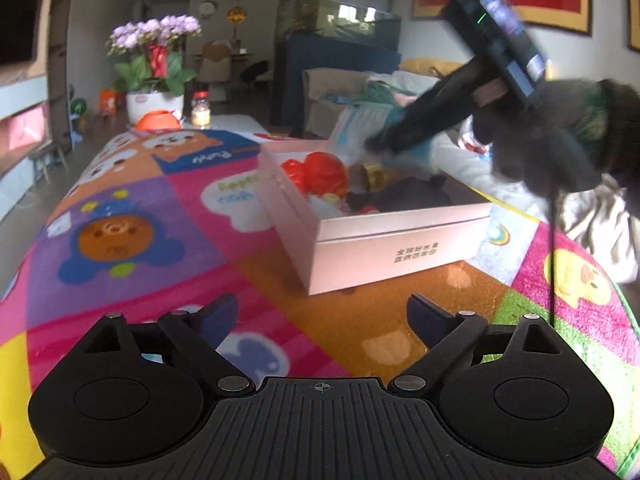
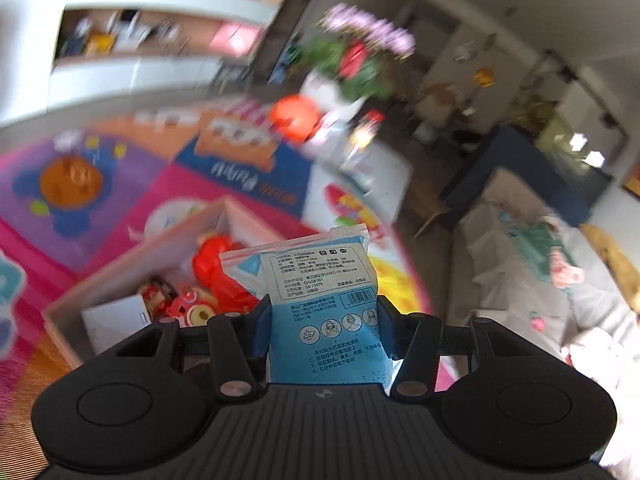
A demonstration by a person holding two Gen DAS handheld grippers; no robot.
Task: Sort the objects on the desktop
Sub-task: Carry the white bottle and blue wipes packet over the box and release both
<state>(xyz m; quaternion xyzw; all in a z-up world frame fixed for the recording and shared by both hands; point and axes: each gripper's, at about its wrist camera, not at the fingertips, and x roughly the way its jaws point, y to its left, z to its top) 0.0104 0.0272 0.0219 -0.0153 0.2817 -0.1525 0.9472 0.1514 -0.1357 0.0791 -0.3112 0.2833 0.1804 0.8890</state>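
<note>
Packet: a blue-and-white plastic pouch printed with instructions [image 2: 324, 312] sits clamped between the right tongs [image 2: 322, 320], held up above the far corner of the pale pink cardboard box [image 1: 400, 240].
Handling: looks light, soft and crinkly, likely slippery; pinching across its flat middle, as now, seems the safest hold.
Right tongs: closed on the pouch's two sides.
Left tongs [image 1: 320, 320]: spread wide, holding nothing, hovering over the colourful cartoon mat [image 1: 160, 220] with the box just ahead.
Box contents: red toys [image 1: 320, 174], below the pouch.
</note>
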